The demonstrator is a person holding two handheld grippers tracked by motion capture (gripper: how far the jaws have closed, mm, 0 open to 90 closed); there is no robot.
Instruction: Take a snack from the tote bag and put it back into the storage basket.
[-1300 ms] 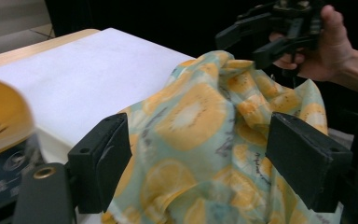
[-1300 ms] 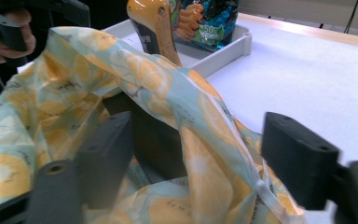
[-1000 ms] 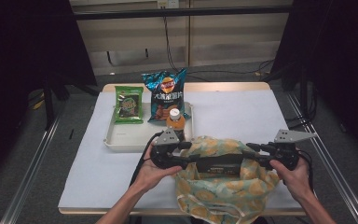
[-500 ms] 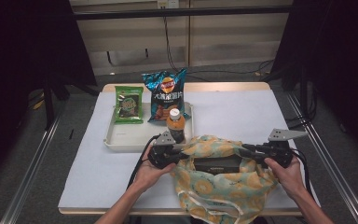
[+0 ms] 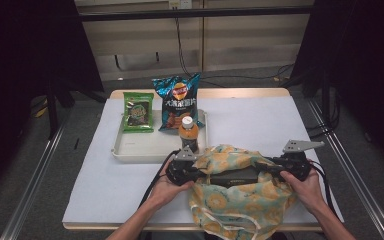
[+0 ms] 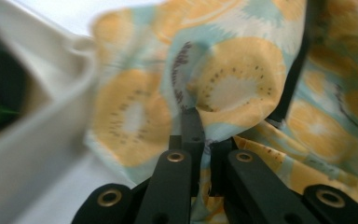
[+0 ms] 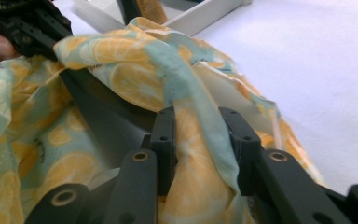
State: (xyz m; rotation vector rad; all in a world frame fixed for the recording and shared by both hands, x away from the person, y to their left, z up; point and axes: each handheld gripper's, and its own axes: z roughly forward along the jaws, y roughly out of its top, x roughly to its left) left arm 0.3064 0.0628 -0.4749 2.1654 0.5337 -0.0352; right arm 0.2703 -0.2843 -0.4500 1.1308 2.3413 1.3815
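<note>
A cloth bag (image 5: pixel 240 205) printed with orange slices lies at the table's front edge. Its mouth is stretched between my two grippers. My left gripper (image 5: pixel 195 172) holds the left rim; in the left gripper view its jaws (image 6: pixel 200 135) are shut on a fold of the bag (image 6: pixel 233 79). My right gripper (image 5: pixel 278 167) holds the right rim, and in the right gripper view (image 7: pixel 200 140) bunched bag fabric (image 7: pixel 135 60) fills the space between its jaws. A flat black object (image 5: pixel 232 177) shows inside the mouth. The left gripper (image 7: pixel 28 28) is also in the right gripper view, upper left.
A white tray (image 5: pixel 140 152) stands just behind the bag. It holds a green snack packet (image 5: pixel 138 112), a blue chips bag (image 5: pixel 177 102) and a bottle of orange drink (image 5: pixel 188 134) close to the left gripper. The white table cover (image 5: pixel 260 120) stretches to the right.
The right gripper has come slightly inward to the left with the bag's rim, narrowing the mouth a little. The left gripper has barely shifted.
</note>
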